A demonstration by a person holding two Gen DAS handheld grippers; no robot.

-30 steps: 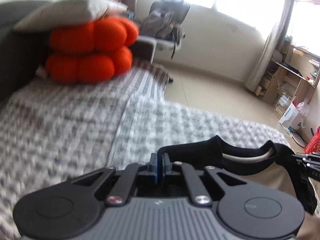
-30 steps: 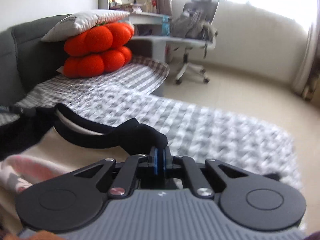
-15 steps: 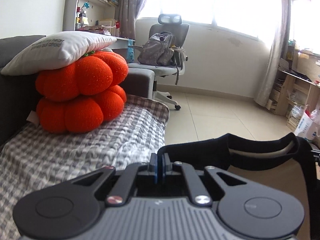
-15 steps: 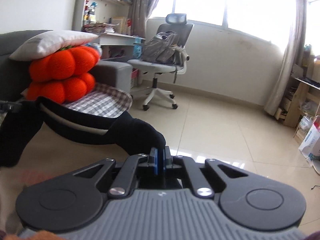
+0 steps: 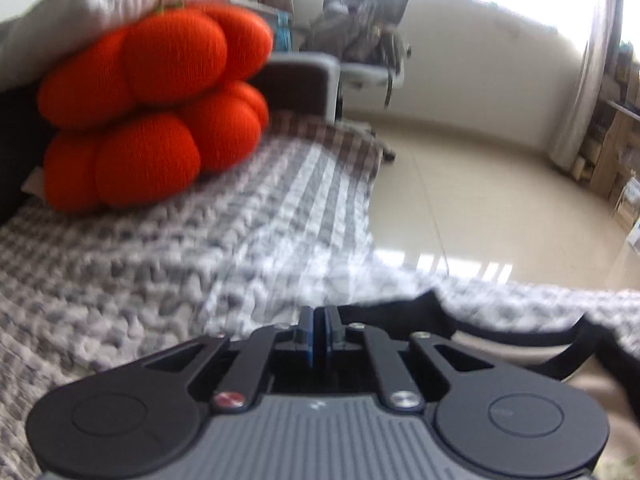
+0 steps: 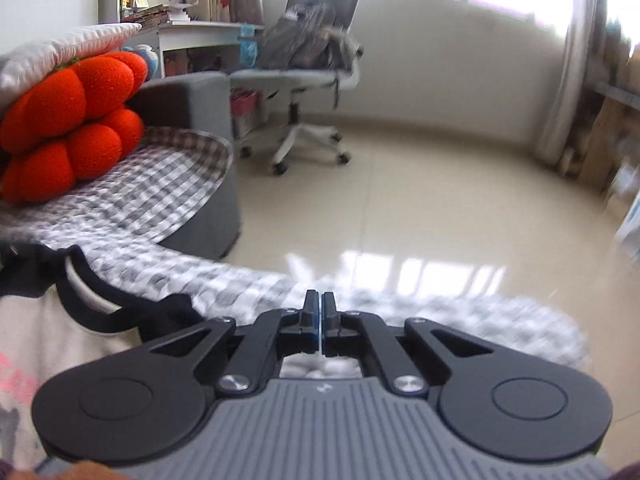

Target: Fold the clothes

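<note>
Black-trimmed cream fabric is lying across the grey-and-white checked sofa cover [image 5: 172, 264], and both grippers are tilting downward over it. That garment [image 6: 44, 344] is spreading over the near part of the cover, close to the sofa's front edge, its dark neckline [image 5: 516, 336] showing between the two grippers and a blurry pink print showing at the lower left of the right wrist view.

Left gripper [image 5: 319, 334] is pointing down toward the cover, its blue pads a sliver apart and parting as we watch; nothing is sitting between them, and the black trim is lying just to their right.

Right gripper [image 6: 321, 326] is pointing down at the front edge of the cover, jaws pressed fully together on nothing at all. The garment's dark collar is lying off to its left, apart from the fingertips.

Both views are blurring. Two orange pumpkin cushions [image 5: 152, 112] are sitting stacked at the far end of the sofa with a pale pillow [image 6: 60, 50] on top. Beyond the sofa's end, an office chair [image 6: 308, 64] with a grey bag on its seat is standing on the shiny tiled floor [image 6: 440, 200].
</note>
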